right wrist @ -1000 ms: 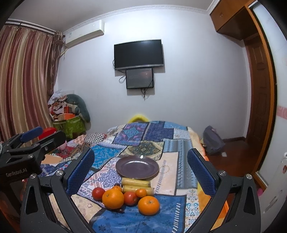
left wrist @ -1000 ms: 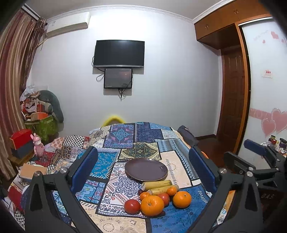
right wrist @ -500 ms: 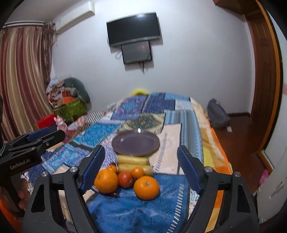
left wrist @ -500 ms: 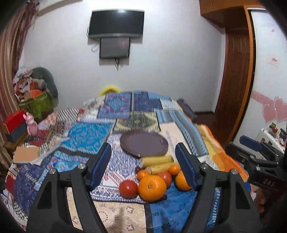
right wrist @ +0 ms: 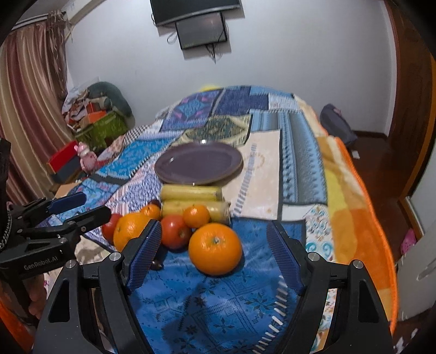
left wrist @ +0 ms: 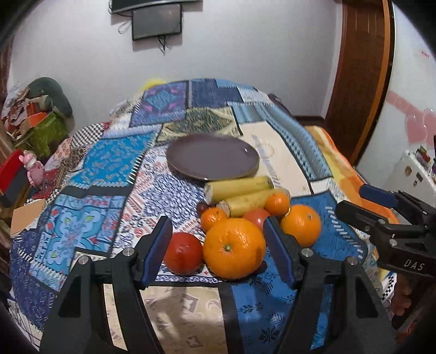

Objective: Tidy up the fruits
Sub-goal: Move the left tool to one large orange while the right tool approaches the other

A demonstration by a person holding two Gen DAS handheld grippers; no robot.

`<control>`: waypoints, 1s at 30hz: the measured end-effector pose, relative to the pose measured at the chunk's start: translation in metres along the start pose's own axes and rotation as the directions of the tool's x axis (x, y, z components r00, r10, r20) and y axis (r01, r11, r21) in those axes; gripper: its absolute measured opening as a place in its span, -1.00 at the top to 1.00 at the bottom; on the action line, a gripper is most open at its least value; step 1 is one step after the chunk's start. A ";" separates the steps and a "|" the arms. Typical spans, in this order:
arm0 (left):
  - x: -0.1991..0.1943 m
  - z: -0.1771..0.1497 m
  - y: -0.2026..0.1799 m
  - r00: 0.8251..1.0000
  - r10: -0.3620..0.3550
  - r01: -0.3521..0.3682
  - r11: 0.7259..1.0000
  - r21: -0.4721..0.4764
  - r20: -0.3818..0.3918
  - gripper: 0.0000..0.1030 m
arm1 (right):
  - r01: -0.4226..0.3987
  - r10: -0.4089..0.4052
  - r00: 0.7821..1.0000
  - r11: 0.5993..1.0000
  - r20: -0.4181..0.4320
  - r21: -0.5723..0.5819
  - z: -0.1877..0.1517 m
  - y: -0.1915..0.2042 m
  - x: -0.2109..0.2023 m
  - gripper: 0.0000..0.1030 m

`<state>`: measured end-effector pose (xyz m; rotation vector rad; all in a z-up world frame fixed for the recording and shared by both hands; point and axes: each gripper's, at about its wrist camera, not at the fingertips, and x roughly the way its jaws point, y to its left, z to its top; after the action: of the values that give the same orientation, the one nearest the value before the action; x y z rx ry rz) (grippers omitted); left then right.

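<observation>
The fruit sits in one tight cluster on the patchwork quilt (left wrist: 114, 163), just in front of the purple plate (left wrist: 212, 160), which is bare. Nearest that plate lie two peeled banana pieces (left wrist: 238, 186) side by side, the farther one touching its rim. In front of them come a small mandarin (left wrist: 277, 203), a second small mandarin (left wrist: 214, 217) and a tomato (left wrist: 256, 216) wedged between the oranges. Farthest from the plate are the large orange (left wrist: 234, 247), a second tomato (left wrist: 183, 253) touching its left side, and another orange (left wrist: 301, 224) to its right.

The left gripper (left wrist: 218, 247) is spread open, its blue pads on either side of the large orange and the tomato beside it; neither pad is pressing the fruit. The right gripper (right wrist: 214, 254) is also spread open, framing the other orange (right wrist: 215, 246) without touching it; seen from there, the plate (right wrist: 199, 164) lies beyond the bananas (right wrist: 190, 193).

Left of the plate, past the quilt's edge, stand a red box (left wrist: 9, 171) and a pink toy (left wrist: 31, 166). Beyond the plate, a dark screen (left wrist: 156, 24) hangs on the white wall.
</observation>
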<state>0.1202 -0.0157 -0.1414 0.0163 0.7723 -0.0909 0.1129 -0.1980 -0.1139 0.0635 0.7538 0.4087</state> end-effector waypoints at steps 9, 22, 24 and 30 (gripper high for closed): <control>0.037 -0.004 -0.002 0.995 -0.053 0.053 0.999 -0.002 -0.088 -0.34 | -0.022 0.023 0.996 1.000 -0.085 0.014 -0.009 -0.007 0.031 -0.49; 0.059 -0.013 -0.011 0.990 -0.062 0.068 0.997 0.043 -0.130 -0.34 | -0.052 0.059 0.983 0.998 -0.172 0.045 -0.018 -0.016 0.061 -0.44; 0.060 -0.014 -0.014 0.991 -0.050 0.059 0.996 0.064 -0.128 -0.34 | -0.056 0.066 0.980 0.997 -0.187 0.058 -0.019 -0.018 0.066 -0.41; 0.062 -0.015 -0.016 0.992 -0.029 0.042 0.994 0.099 -0.126 -0.34 | -0.089 0.105 0.971 0.993 -0.214 0.084 -0.024 -0.017 0.072 -0.25</control>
<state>0.1521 -0.0360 -0.1949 0.1061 0.8926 -0.1642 0.1495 -0.1884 -0.1816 0.1267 0.9856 0.4862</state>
